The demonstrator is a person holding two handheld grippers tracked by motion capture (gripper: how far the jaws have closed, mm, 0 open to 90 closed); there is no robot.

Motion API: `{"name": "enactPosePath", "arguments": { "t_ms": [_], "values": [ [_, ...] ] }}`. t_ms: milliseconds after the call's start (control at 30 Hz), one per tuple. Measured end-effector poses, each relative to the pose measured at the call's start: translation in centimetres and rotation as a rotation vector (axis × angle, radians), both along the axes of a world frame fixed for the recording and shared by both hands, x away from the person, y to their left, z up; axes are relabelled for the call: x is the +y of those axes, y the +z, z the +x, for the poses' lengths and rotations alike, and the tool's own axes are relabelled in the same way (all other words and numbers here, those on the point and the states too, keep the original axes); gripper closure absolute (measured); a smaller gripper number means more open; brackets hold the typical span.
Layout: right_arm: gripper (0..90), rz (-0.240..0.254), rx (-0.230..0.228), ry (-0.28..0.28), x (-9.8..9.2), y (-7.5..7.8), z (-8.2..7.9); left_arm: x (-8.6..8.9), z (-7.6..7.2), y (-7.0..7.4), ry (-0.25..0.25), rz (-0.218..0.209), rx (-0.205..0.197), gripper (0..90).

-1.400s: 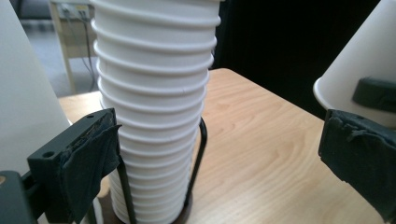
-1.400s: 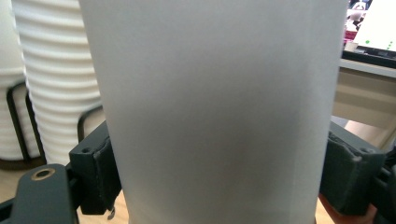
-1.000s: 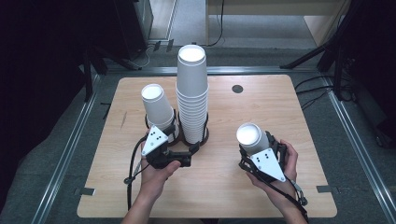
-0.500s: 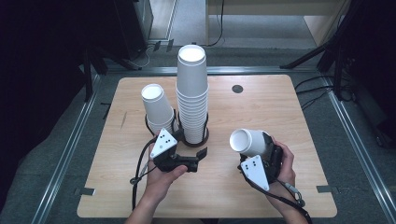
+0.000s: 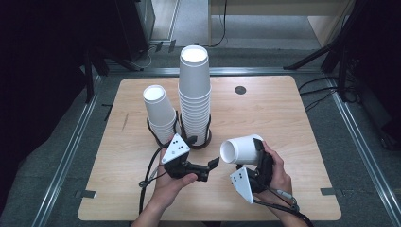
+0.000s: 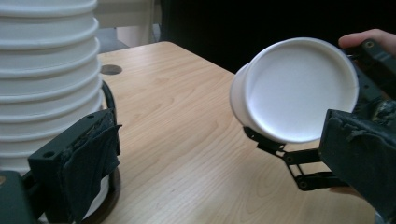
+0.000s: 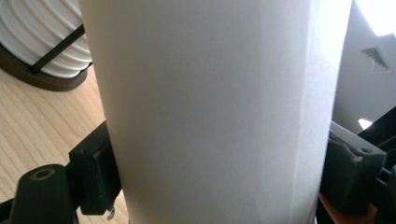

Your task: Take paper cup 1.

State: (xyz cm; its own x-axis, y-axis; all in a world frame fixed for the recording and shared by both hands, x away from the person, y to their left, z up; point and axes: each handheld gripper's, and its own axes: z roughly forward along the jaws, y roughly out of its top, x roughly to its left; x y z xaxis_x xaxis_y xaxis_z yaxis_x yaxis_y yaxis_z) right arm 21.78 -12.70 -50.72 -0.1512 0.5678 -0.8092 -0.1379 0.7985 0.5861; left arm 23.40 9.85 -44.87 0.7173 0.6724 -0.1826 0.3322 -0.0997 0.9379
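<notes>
- Setting: a wooden table [image 5: 283, 118] ringed by dark floor; we note two stacks in wire holders at upper centre of the high view, the tall cup stack [image 5: 194, 94] and the short cup stack [image 5: 159, 113] to its left.
- Item: one white cup [image 5: 242, 149], lower centre-right, tipped on its side, closed base toward centre.
- Right gripper [image 7: 215, 186]: clamped on the cup wall.
- Left gripper [image 5: 213, 163]: jaws wide, empty, just left of the cup.
- Handling, in our judgement: we keep the clamp light to avoid crushing, and bring the open jaws squarely around the base.
</notes>
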Motion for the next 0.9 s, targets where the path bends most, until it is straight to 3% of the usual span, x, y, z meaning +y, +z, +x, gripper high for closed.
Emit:
{"name": "enactPosePath", "arguments": {
  "t_ms": [200,233,667,900],
  "values": [
    [14.9,-0.051,-0.025,0.004,0.5,-0.3,-0.2,-0.3,-0.1,0.0,-0.026,-0.018,0.013,0.0],
    [14.9,-0.082,-0.037,0.007,0.7,-0.4,-0.2,-0.4,-0.1,0.1,-0.031,-0.022,0.016,0.0],
    [14.8,-0.113,-0.041,0.029,1.8,-0.9,-0.6,-1.2,-0.3,-0.1,-0.066,-0.013,0.044,0.0],
    [14.7,-0.154,-0.058,0.043,2.5,-1.0,-1.0,-1.3,-0.2,-0.2,-0.073,-0.017,0.065,0.0]
  ]
}}
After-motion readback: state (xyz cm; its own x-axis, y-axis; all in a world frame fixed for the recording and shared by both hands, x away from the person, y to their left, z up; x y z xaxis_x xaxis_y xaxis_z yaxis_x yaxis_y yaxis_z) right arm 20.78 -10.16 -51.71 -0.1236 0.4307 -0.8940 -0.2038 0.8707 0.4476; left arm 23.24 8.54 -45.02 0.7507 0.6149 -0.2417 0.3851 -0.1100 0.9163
